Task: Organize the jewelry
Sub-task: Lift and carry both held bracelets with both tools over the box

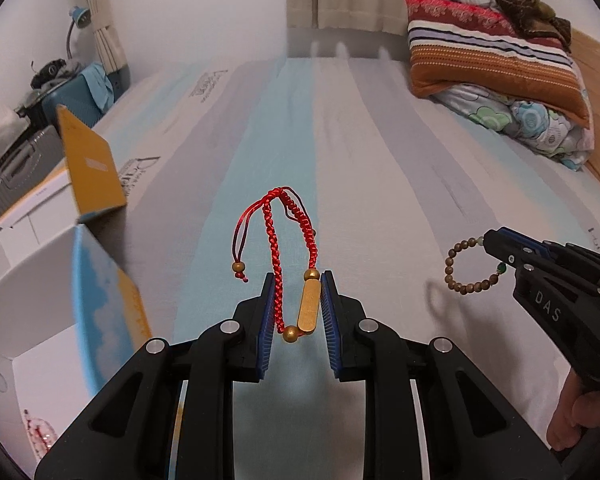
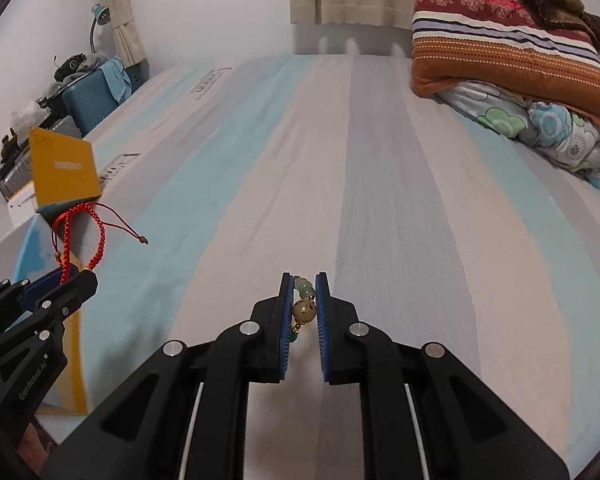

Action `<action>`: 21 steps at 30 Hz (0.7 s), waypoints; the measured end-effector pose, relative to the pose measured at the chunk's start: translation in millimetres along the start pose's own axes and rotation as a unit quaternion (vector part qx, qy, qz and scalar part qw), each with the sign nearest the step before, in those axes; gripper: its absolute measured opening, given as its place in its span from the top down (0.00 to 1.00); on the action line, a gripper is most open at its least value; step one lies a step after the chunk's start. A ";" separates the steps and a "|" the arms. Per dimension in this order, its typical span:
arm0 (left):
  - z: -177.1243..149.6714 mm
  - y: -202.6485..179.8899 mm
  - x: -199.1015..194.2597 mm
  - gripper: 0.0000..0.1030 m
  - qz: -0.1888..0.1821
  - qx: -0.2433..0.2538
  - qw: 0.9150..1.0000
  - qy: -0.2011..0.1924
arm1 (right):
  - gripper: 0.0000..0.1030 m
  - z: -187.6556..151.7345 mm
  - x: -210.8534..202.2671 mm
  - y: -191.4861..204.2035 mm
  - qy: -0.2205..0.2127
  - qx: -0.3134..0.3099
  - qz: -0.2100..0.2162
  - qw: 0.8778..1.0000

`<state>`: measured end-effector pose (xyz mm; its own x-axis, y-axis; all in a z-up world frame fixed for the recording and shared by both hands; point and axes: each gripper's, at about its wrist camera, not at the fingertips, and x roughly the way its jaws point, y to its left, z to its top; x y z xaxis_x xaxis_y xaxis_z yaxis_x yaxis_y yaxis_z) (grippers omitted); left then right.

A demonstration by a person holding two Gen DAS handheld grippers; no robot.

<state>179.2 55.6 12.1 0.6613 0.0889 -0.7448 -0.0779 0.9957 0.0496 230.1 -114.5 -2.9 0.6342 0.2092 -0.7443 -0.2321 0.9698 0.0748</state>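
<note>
My left gripper (image 1: 298,280) is shut on a red braided cord bracelet (image 1: 278,236) with a gold bar (image 1: 310,306) and gold beads, held above the striped bed sheet; it also shows in the right wrist view (image 2: 80,236). My right gripper (image 2: 303,280) is shut on a brown bead bracelet (image 1: 466,266) with green and speckled beads (image 2: 304,308), held above the sheet to the right of the left gripper. An open white box (image 1: 28,304) with a blue and yellow lid stands at the left; a beaded item (image 1: 40,434) lies inside.
A second box with a raised yellow lid (image 1: 90,168) stands behind the first at the bed's left edge. Stacked pillows and folded quilts (image 1: 496,64) lie at the far right. Suitcases (image 1: 80,92) and a lamp stand beyond the left edge.
</note>
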 end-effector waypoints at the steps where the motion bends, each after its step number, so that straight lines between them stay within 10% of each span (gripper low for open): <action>1: -1.9 2.2 -5.5 0.79 0.000 0.000 1.000 0.000 | 0.90 -0.5 -5.4 1.0 0.000 0.003 0.002 1.000; 21: -17.2 54.3 -87.2 0.79 0.001 -0.028 0.999 -0.016 | 0.90 -3.8 -74.2 58.2 -0.018 -0.020 0.023 0.999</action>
<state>104.4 101.5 68.3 0.6852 0.0934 -0.7223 -0.1213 0.9925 0.0132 166.7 -74.1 54.2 0.6489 0.2577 -0.7159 -0.2901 0.9536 0.0803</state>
